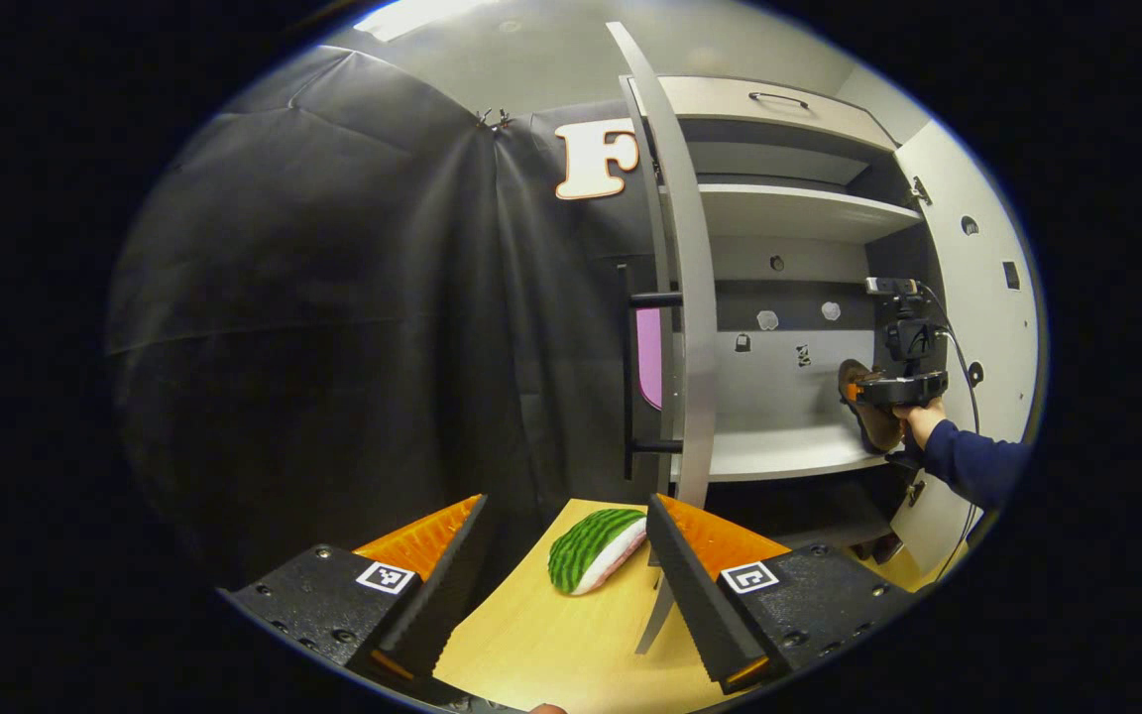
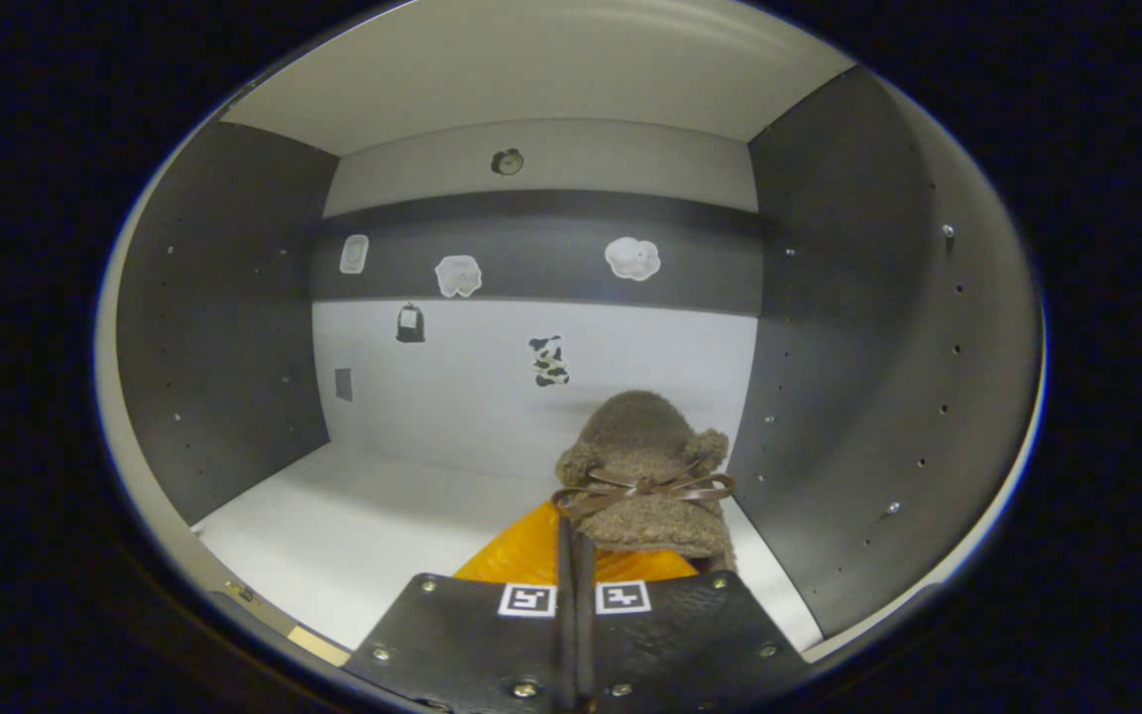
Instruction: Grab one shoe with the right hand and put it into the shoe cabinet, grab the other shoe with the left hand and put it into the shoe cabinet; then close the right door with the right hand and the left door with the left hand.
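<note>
The right gripper (image 2: 571, 540) pinches the fuzzy brown slipper (image 2: 645, 476) over the white cabinet shelf (image 2: 353, 526) — the wide-open left gripper (image 1: 563, 555) faces the green striped slipper (image 1: 594, 548) just ahead

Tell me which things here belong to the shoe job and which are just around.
Job: brown fuzzy shoe in the right gripper, inside the shoe cabinet; green striped shoe on the table; left gripper; left door; right door.

Around: stickers on the cabinet's back wall; drawer handle.
</note>
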`<state>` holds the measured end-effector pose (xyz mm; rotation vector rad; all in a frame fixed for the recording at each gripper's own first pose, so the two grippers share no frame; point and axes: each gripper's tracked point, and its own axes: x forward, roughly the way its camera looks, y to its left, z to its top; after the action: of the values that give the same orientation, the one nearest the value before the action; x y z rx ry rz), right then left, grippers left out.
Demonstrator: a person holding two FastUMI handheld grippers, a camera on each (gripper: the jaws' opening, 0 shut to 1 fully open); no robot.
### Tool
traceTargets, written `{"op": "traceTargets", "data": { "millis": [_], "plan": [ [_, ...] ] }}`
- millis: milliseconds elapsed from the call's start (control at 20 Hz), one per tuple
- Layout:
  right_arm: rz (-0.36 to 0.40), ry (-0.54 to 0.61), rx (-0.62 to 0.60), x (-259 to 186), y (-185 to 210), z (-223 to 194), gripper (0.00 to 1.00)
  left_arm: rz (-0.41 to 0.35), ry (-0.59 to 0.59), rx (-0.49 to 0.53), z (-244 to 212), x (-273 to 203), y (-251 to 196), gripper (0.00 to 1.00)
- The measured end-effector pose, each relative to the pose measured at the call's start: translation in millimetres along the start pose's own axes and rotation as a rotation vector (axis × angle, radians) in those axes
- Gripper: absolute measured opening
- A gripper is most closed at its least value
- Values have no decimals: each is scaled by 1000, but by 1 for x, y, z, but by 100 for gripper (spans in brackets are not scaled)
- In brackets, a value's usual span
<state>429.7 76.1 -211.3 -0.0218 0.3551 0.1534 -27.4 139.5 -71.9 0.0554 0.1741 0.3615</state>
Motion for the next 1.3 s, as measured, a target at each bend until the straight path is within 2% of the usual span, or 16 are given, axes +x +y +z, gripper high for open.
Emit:
{"op": "traceTargets", "data": {
  "millis": [100,150,200,300,400,450,550,650,800,850,900,950,1000,1150,1300],
  "plan": [
    [-28,23,-1,7,-4,-8,1,-1,5,-7,-1,2,0,96],
    [-46,36,-9,9,-9,-12,7,-5,4,-9,-1,4,-1,96],
    [-36,52,-10,8,-9,-17,12,-9,1,-10,0,5,-2,96],
    [-14,68,7,6,-2,-20,15,-22,-7,-9,2,5,-5,96],
    [-27,67,-4,5,-4,-18,16,-36,-8,-9,2,4,-8,96],
    [-22,70,-6,4,-3,-19,19,-41,-7,-11,0,4,-9,96],
    [2,92,2,-5,4,-22,48,-48,-7,-15,1,2,-9,96],
    [6,93,-16,-14,9,-22,56,-57,-5,-24,-1,-2,-8,96],
    [-6,46,-65,-39,12,-8,60,-80,-3,-31,-3,-9,-8,96],
    [-10,20,-73,-49,12,1,65,-92,-5,-31,-4,-11,-9,96],
    [-11,-6,-75,-61,14,11,63,-107,-4,-29,-4,-14,-11,94],
    [-9,-32,-73,-75,15,21,65,-125,-6,-29,-3,-19,-15,96],
    [-9,-59,-72,-89,16,33,63,-147,-6,-29,-4,-22,-19,94],
    [-21,-136,-80,-140,14,61,63,-223,-3,-21,-6,-32,-35,97],
    [-27,-199,-87,-194,11,84,64,-330,1,-26,-9,-45,-59,94]
  ]
}}
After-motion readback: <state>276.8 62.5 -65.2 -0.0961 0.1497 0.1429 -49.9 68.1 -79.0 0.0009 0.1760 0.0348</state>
